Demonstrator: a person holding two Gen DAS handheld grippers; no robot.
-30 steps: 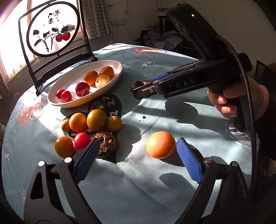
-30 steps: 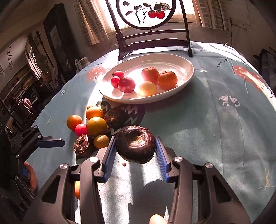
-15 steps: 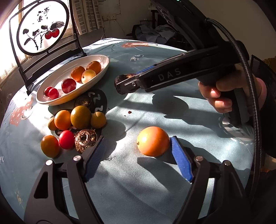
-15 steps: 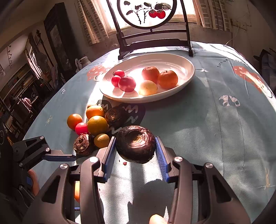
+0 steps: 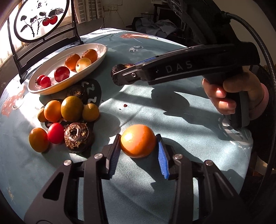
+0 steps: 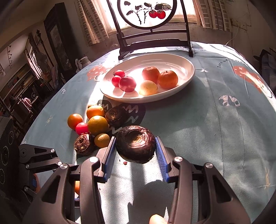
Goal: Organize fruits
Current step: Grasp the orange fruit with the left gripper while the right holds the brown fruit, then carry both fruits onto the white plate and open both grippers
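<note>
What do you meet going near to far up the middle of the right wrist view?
Right tool shut on the dark round fruit → dark patterned mat → white oval plate holding fruit → framed round screen painted with red fruit → window behind.

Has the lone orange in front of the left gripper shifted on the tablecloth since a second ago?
Cannot tell. The camera moved; the orange keeps a similar gap to the dark water chestnut. The left gripper jaws have just been closing onto it.

Both wrist views look steeply down, sharing the white plate [image 5: 51,89].
</note>
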